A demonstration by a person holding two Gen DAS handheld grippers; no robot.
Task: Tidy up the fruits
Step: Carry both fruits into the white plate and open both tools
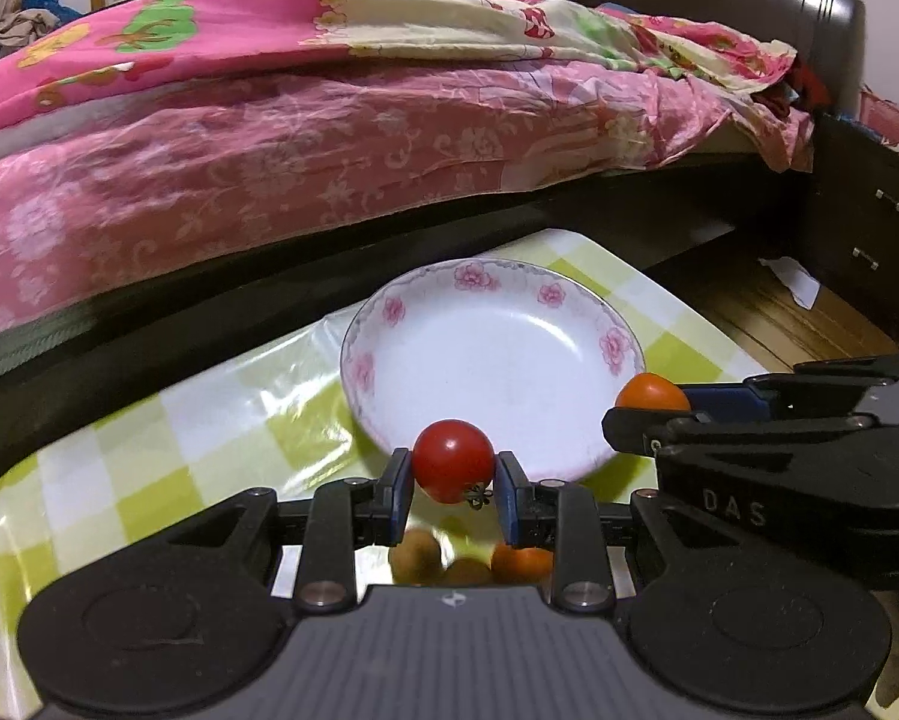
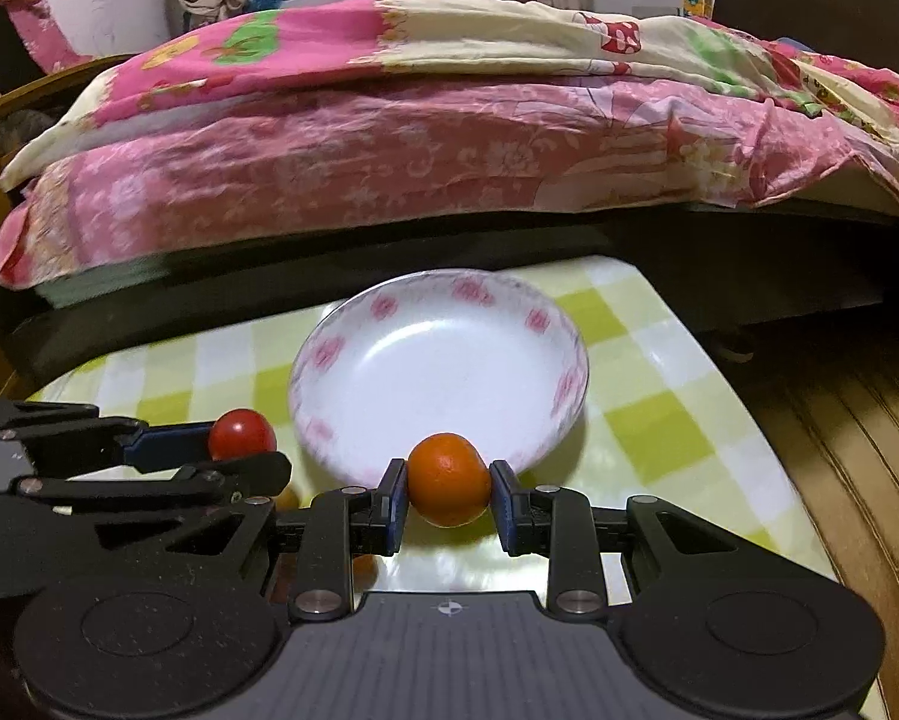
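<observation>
On the left, the left tongs [image 1: 453, 489] are clenched on a red cherry tomato [image 1: 453, 459], its green stalk end turned down, held just short of the near rim of the white flowered plate [image 1: 497, 354]. Below those tongs, a few fruits remain on the desk [image 1: 149, 420]: two brownish round ones [image 1: 416, 555] and an orange one [image 1: 521, 563], all blurred and partly hidden. In the middle, the plate is bare and sits on the green-checked cloth, with the pink-quilted bed [image 2: 389, 168] behind it. To the right, the right tongs [image 2: 447, 498] grasp a small orange fruit [image 2: 448, 479], likewise at the plate's near edge and beside the left pair.

The step in hand looks like carrying: both fruits are lifted and on their way to the plate, none delivered yet. Next, each pair needs to go forward over the plate's hollow, dip low, then release gently so the round fruits settle rather than roll out. After that, the fruits near the front await collection.
</observation>
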